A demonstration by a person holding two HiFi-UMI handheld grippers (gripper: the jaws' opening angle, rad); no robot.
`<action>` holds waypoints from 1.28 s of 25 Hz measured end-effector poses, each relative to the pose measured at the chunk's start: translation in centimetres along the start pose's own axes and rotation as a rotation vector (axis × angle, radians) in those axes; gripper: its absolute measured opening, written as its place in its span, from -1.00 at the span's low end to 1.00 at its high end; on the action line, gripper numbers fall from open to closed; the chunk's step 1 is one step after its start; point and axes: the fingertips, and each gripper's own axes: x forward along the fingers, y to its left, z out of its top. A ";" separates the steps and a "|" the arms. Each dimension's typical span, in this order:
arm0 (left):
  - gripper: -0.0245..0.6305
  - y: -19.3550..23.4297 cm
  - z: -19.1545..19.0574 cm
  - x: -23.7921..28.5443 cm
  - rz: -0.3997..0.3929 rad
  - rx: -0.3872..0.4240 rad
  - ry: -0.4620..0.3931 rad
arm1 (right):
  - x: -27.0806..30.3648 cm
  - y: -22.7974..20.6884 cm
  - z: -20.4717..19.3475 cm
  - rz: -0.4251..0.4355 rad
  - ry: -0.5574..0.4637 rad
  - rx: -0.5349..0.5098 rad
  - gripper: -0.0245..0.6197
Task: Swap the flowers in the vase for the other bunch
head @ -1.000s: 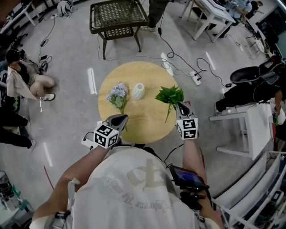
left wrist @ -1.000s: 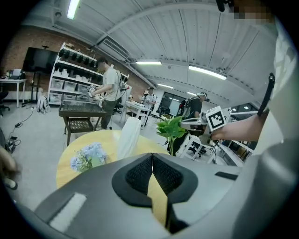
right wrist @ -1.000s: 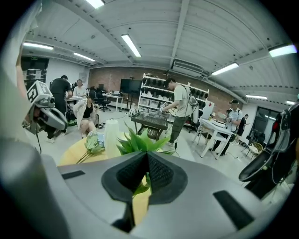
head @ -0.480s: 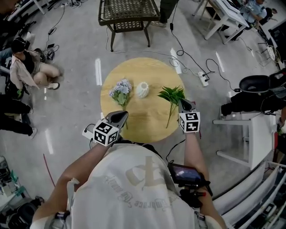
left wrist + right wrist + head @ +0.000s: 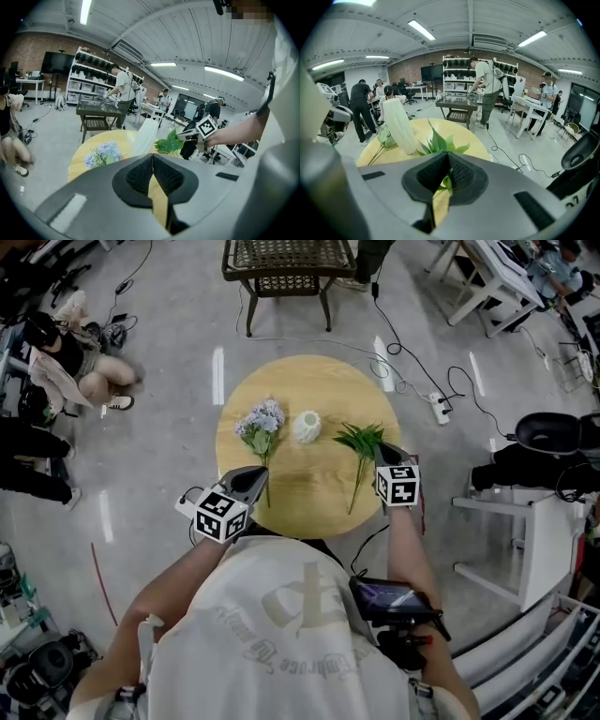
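A person in a pale T-shirt (image 5: 281, 634) stands over a round, light wooden counter (image 5: 309, 498), a two-jaw tool in each hand. At the middle of the counter stands a white ribbed vase (image 5: 307, 427). A bunch of pale blue-lilac flowers (image 5: 261, 418) lies to its left and a bunch of green leafy stems (image 5: 361, 439) to its right, both flat on the wood with their stems toward the person.

The left tongs (image 5: 249, 476) hang over the counter's near left edge, close beside the blue bunch's stems. Their dark ribbed pads are pressed together with nothing between them. The right tongs (image 5: 382, 454) are lower down at the right side of the green bunch and are likewise closed tip to tip. In the right gripper view green leaves show in the gap just behind the meeting pads. Whether the tips touch the leaves cannot be told.

Beyond the counter stands a dark wicker-topped side table (image 5: 289, 259). Black cables and a white power strip (image 5: 441, 407) trail across the grey floor (image 5: 159, 456). Another person sits on that floor at far left (image 5: 80, 371).
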 end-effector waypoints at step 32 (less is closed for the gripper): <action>-0.91 -1.7 -0.6 -0.6 0.108 -0.023 0.009 | 3.1 -0.2 -0.8 0.087 0.021 0.028 -0.90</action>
